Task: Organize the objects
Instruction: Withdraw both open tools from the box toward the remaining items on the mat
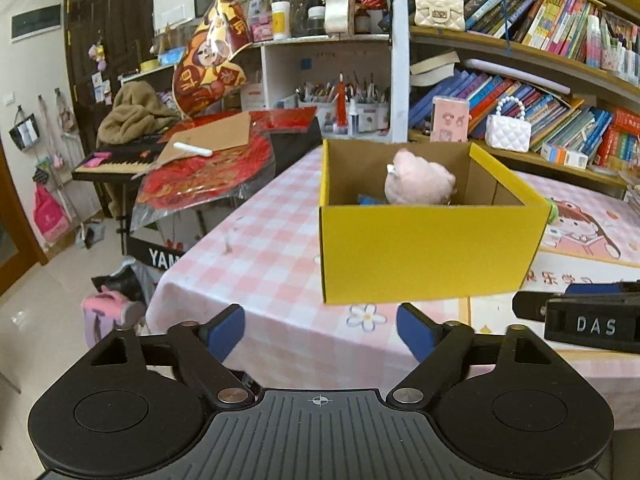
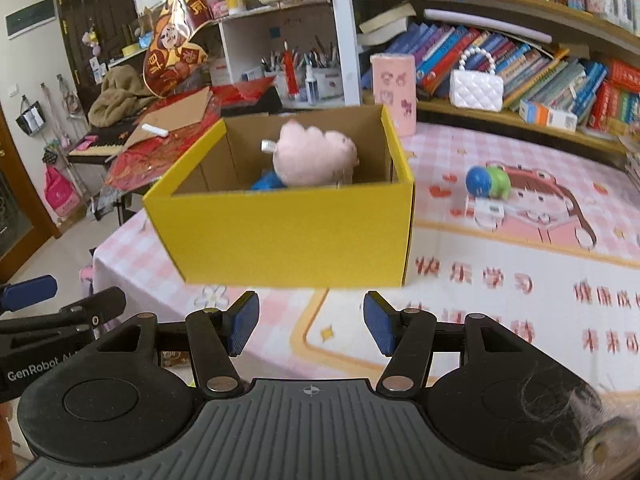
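Looking through the left wrist view first, then the right:

Left wrist view
- Left gripper [image 1: 320, 334]: we see its blue-padded fingers [image 1: 226, 330] spread wide apart with nothing between them, hanging over the near edge of the tabletop [image 1: 248, 256].
- Yellow box [image 1: 424, 256]: an open cardboard box standing on the pink checked cloth, ahead of the fingers and slightly to the right, apart from them.
- Pink plush toy [image 1: 418, 180]: it sits inside the box toward the back, with a small blue thing [image 1: 370, 200] just beside it at lower left.
- Right gripper [image 1: 580, 312]: we catch only its black body at the right edge, lettered "DAS".
- Bookshelf [image 1: 520, 56]: behind the box, crowded with books and holding a white quilted handbag [image 1: 508, 132].
- Keyboard [image 1: 116, 162]: left of the tabletop, covered in red paper decorations.

Right wrist view
- Right gripper [image 2: 310, 324]: its fingers [image 2: 378, 330] stand apart, less widely than the left pair, and hold nothing.
- Yellow box [image 2: 288, 236]: straight ahead and just beyond the fingertips, not touching them; the plush toy [image 2: 316, 158] shows above its front wall.
- Blue-and-green toy [image 2: 488, 182]: it lies on the cartoon mat [image 2: 520, 272] to the right of the box, well apart from it, beside a small white card [image 2: 488, 210].
- Left gripper [image 2: 48, 304]: one blue finger and black arm show at the left edge.
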Demonstrator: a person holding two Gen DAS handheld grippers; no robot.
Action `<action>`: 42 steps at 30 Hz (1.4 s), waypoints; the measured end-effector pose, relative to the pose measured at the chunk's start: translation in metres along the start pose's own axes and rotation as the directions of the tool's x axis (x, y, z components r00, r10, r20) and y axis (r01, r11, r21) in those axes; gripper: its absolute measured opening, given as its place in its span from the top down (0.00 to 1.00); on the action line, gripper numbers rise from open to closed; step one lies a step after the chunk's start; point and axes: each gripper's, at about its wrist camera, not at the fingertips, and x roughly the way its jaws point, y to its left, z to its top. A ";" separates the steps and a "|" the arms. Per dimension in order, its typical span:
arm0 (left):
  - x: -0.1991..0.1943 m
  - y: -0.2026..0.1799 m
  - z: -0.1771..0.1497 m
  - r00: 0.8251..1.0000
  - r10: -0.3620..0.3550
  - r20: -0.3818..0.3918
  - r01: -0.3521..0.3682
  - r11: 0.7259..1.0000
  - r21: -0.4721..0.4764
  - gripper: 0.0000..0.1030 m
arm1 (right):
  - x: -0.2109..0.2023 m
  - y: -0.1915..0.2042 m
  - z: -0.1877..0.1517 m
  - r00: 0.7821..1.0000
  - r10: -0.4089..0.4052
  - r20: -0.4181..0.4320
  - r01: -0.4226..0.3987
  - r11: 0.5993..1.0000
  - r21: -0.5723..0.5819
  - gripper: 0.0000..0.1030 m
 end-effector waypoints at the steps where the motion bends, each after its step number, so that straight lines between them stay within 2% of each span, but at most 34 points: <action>1: -0.001 0.001 -0.002 1.000 -0.002 -0.004 0.002 1.000 0.000 0.15 | -0.001 0.002 -0.004 1.000 -0.004 -0.005 0.004 1.000 0.005 0.46; 9: -0.006 -0.005 -0.014 0.998 -0.041 -0.041 0.041 0.999 0.009 0.14 | -0.012 0.001 -0.019 0.999 -0.037 -0.019 0.037 0.999 0.004 0.40; 19: -0.004 -0.031 -0.022 0.990 -0.119 -0.078 0.123 0.991 0.052 0.10 | -0.024 -0.017 -0.034 0.994 -0.103 -0.036 0.104 0.994 0.042 0.35; 29: 0.005 -0.062 -0.021 0.974 -0.198 -0.112 0.210 0.972 0.103 0.10 | -0.034 -0.049 -0.044 0.982 -0.181 -0.056 0.187 0.975 0.120 0.33; 42: 0.024 -0.120 -0.007 0.958 -0.251 -0.141 0.274 0.946 0.174 0.10 | -0.039 -0.103 -0.044 0.966 -0.250 -0.072 0.259 0.945 0.200 0.32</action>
